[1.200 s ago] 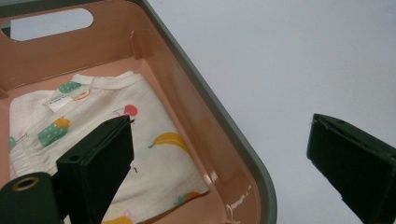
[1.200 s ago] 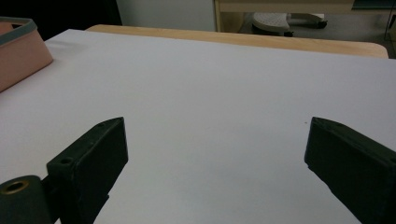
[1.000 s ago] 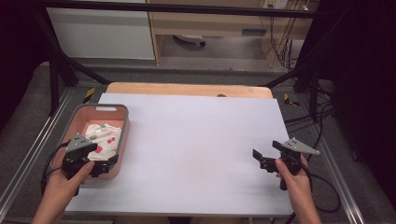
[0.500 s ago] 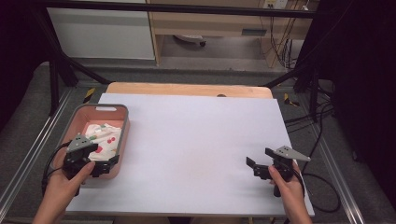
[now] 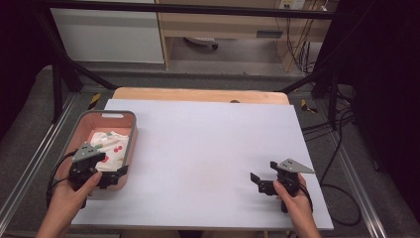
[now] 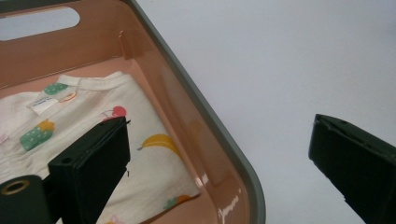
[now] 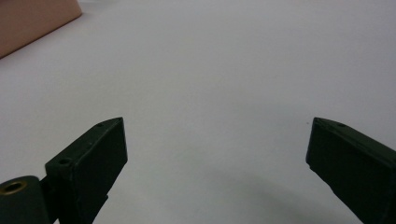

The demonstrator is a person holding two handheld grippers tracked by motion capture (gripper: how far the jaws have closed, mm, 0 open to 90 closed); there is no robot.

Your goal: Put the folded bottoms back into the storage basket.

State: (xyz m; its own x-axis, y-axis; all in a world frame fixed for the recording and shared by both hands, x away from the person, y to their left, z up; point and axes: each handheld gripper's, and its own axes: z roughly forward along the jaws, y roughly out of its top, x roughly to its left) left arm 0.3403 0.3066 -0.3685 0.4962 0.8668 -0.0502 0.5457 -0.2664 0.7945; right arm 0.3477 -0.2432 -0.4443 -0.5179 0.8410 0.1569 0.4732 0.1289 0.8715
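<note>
Holding both tongs wide apart and empty at the near edge of the white surface [image 5: 198, 148].

Nearest me, my right tongs [image 5: 262, 180] sit low over bare surface at the near right, jaws spread far apart with nothing between them; in the right gripper view [image 7: 217, 154] I see plain white between the jaws and a pink corner far off at the upper left. My left tongs [image 5: 111, 174] hang at the near right corner of the pink bin [image 5: 130, 144], jaws equally wide, gripping nothing; in the left gripper view [image 6: 219, 154] one jaw is over the bin's inside, the other over the surface, the grey rim running between them. Farther in, a folded cream cloth [image 6: 79, 121] printed with fruit lies flat on the bin's floor.
</note>
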